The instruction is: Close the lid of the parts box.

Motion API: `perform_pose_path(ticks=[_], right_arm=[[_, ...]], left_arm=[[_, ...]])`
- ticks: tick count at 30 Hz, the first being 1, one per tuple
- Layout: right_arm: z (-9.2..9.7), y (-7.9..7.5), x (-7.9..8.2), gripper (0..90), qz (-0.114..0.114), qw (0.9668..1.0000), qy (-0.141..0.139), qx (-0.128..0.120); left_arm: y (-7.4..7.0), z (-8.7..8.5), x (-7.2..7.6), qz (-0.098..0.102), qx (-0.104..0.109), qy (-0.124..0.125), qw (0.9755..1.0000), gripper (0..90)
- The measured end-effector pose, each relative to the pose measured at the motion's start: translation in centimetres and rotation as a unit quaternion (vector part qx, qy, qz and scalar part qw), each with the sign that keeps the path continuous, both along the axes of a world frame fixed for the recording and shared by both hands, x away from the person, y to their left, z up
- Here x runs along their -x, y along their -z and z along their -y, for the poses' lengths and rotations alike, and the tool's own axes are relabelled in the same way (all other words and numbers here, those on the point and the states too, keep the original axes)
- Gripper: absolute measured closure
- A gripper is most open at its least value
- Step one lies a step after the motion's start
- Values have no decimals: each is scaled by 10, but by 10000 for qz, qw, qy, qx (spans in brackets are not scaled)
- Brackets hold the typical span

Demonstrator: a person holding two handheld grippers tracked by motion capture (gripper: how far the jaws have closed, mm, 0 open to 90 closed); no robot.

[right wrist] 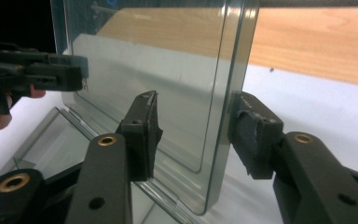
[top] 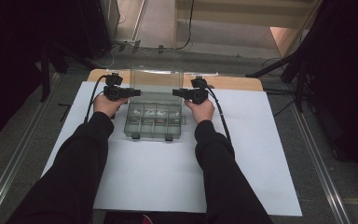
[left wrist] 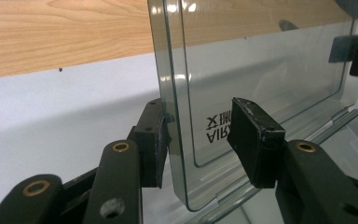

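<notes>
Low in the frame, black sleeves are reaching up a white sheet [top: 168,177]. At centre the clear plastic compartment box [top: 154,122] is sitting, its lid [top: 156,86] standing upright. The left gripper [top: 137,92] and right gripper [top: 175,92] are straddling the lid's side edges, jaws parted, not pinching, seemingly steadying it.

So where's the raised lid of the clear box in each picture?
High view: the lid stands upright at top centre, behind the box's compartments, between the two grippers.
Left gripper view: it fills the right half, its side edge between the jaws.
Right gripper view: it fills the left and centre, its edge between the jaws.
Shared landmark: the wooden table edge beyond the white sheet.
</notes>
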State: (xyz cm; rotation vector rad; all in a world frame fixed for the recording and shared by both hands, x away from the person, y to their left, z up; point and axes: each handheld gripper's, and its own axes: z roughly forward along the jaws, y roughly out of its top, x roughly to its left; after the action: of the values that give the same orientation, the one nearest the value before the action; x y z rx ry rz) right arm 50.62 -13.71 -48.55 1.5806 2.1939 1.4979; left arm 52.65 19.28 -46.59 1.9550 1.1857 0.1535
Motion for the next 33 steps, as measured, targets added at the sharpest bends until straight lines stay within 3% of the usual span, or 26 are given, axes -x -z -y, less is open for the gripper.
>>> perform_pose_path(ticks=[4,7,11,19,33], right_arm=[[0,-8,1,519,135,9999,-55,-3],[1,-11,3,497,192,9997,-116,-52],[2,-17,5,469,222,9995,-218,-32],[4,-27,13,493,336,9980,-518,162],[7,-32,29,510,471,9964,-701,99]], left_arm=[[-6,-1,3,212,-44,121,9997,541],[-8,-5,4,212,98,202,9995,540],[-12,-7,6,232,136,310,9992,539],[-18,-9,13,305,132,510,9981,507],[-21,-13,27,454,110,671,9967,473]])
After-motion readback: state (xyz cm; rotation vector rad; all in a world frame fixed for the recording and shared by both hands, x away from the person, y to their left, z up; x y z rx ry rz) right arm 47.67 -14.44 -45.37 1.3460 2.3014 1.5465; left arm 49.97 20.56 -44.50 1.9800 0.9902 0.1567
